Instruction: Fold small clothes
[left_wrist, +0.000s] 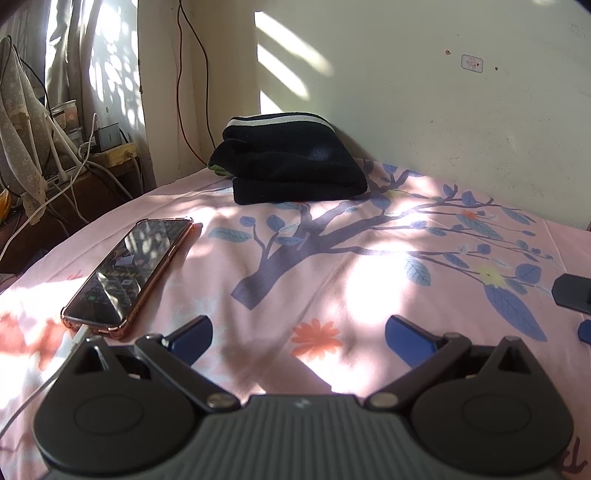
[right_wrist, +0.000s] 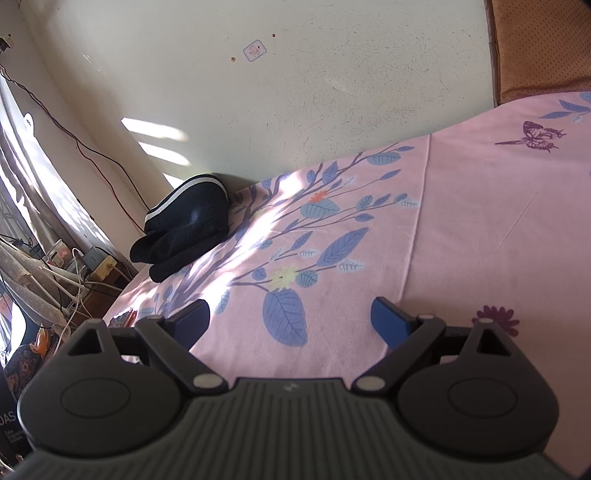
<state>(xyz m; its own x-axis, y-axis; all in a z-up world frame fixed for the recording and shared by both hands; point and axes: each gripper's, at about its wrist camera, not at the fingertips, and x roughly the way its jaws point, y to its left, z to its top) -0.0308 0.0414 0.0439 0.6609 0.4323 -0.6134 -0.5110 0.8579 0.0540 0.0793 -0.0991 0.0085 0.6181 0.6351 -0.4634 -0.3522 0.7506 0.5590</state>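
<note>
I am holding my left gripper (left_wrist: 297, 341) and right gripper (right_wrist: 290, 319) wide apart over the pink sheet (left_wrist: 332, 251), both gripping nothing. The folded black clothes (left_wrist: 295, 162) are sitting stacked far ahead against the wall (left_wrist: 443, 92), well apart from both. Only my left view is showing the phone (left_wrist: 129, 269) lying near my left finger; only my right view is showing the butterfly print (right_wrist: 535, 136).

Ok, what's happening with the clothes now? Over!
Both tools open, holding nothing: left tool, right tool. Black clothes stacked by the wall, untouched. Phone lies near the left tool.
</note>
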